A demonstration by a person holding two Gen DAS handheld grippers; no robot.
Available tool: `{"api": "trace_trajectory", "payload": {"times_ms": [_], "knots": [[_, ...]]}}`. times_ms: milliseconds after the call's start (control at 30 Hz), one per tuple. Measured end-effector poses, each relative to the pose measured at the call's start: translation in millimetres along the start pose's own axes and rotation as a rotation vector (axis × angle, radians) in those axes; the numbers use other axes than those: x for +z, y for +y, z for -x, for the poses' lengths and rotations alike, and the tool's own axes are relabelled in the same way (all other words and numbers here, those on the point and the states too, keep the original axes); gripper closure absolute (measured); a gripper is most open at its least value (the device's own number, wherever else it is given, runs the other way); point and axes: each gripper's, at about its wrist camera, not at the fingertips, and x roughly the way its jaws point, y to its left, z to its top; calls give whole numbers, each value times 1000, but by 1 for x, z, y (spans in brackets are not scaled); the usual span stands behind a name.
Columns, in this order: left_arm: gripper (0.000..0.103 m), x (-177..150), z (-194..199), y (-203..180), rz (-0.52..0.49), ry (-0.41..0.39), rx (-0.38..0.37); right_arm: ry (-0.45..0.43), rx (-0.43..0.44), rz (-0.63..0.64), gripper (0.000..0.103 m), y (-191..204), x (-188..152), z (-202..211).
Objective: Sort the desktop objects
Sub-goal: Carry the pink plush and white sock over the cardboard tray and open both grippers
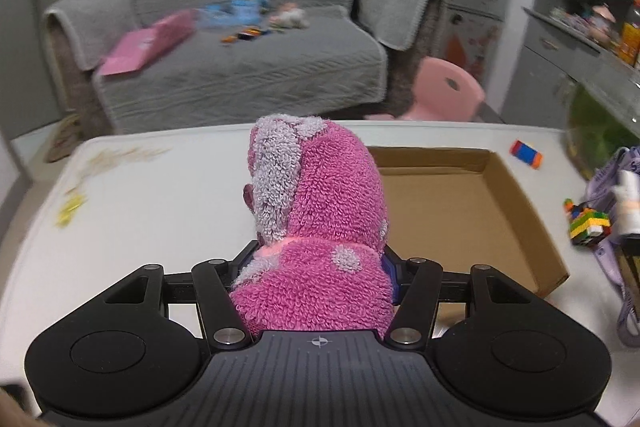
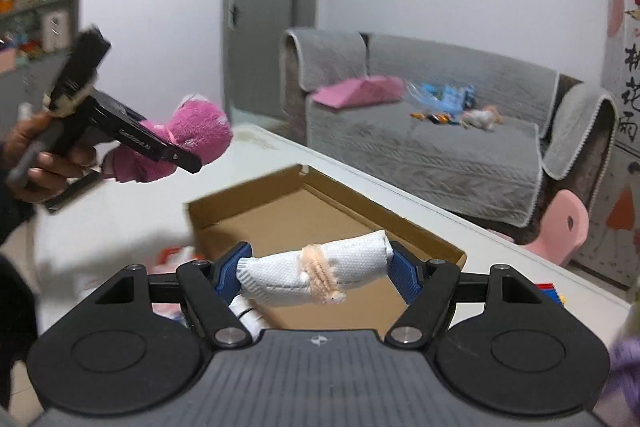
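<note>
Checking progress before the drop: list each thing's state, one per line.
Left gripper: shut on pink plush toy, lifted.
Right gripper: shut on white pouch, lifted.
Cardboard box: open, empty, on table.
Brick model: on table, outside box.
Block: on table, outside box.

Each camera sits just behind its gripper's two fingers and looks forward and down along them, raised over a white table (image 1: 132, 211). The left wrist view faces the grey sofa (image 1: 240, 67) head-on; the right wrist view sees it obliquely, off to its right. Both share the open cardboard box (image 2: 320, 203), the sofa (image 2: 440, 131) and a pink chair (image 1: 444, 87).
</note>
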Motion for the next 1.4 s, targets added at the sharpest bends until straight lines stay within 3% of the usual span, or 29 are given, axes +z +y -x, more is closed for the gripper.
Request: {"api": "trace_trajectory", "payload": {"times_ms": [233, 400, 700, 1067, 1167, 1267, 1400], "knots": [[39, 5, -86, -24, -69, 129, -31, 142, -17, 10, 34, 13, -1, -104], [39, -21, -105, -17, -59, 195, -41, 237, -53, 35, 34, 21, -27, -136], [39, -46, -89, -18, -59, 217, -35, 292, -81, -18, 33, 19, -41, -128], [37, -49, -77, -24, -67, 227, -13, 324, -98, -124, 31, 24, -34, -123], [33, -47, -69, -27, -70, 203, -9, 288, -111, -140, 29, 22, -29, -124], [17, -42, -56, -27, -70, 178, -7, 268, -116, -128, 22, 23, -25, -119], [16, -35, -35, -28, -65, 136, -3, 231, -116, -124, 22, 26, -18, -109]]}}
